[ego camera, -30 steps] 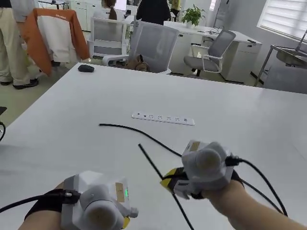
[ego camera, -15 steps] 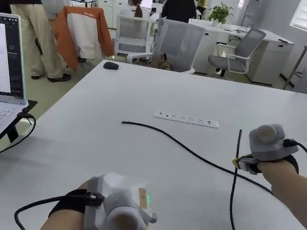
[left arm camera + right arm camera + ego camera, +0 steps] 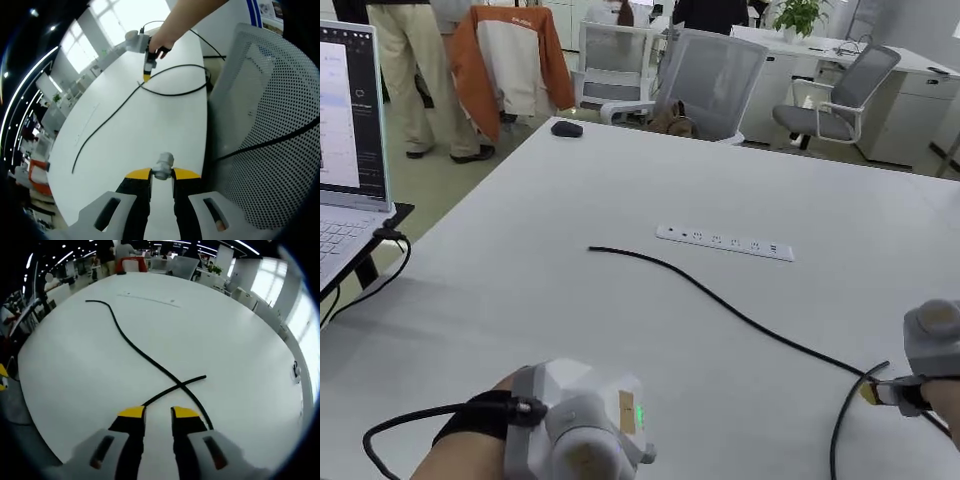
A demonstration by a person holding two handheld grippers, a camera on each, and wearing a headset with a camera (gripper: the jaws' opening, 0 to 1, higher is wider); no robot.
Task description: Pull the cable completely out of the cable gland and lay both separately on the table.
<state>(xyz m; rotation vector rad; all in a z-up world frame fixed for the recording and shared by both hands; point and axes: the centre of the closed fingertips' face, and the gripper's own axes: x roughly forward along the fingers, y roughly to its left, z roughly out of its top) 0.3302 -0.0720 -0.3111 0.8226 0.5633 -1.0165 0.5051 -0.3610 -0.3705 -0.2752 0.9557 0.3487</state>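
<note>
The black cable [image 3: 720,305] lies across the white table [image 3: 570,190]. It crosses over itself [image 3: 176,384] just ahead of my right gripper [image 3: 158,415]. One strand of it runs in under the tip of that gripper's left finger. The jaws stand slightly apart with nothing in the gap. At the table's right edge the right gripper [image 3: 872,393] sits low beside the cable's loop. My left gripper [image 3: 161,175] is shut on the small grey cable gland [image 3: 163,164], held off the table's near edge. The left gripper [image 3: 582,432] is at the bottom of the head view.
A white power strip [image 3: 724,242] lies beyond the cable and a black mouse [image 3: 566,129] sits at the far corner. An open laptop [image 3: 350,150] stands at the left. Office chairs [image 3: 710,75] and people are behind the table. A mesh chair back [image 3: 270,115] is close to the left gripper.
My right gripper has swung to the right and down to the table. The cable end it held upright half a second ago now lies in a loop. The left gripper has stayed low.
</note>
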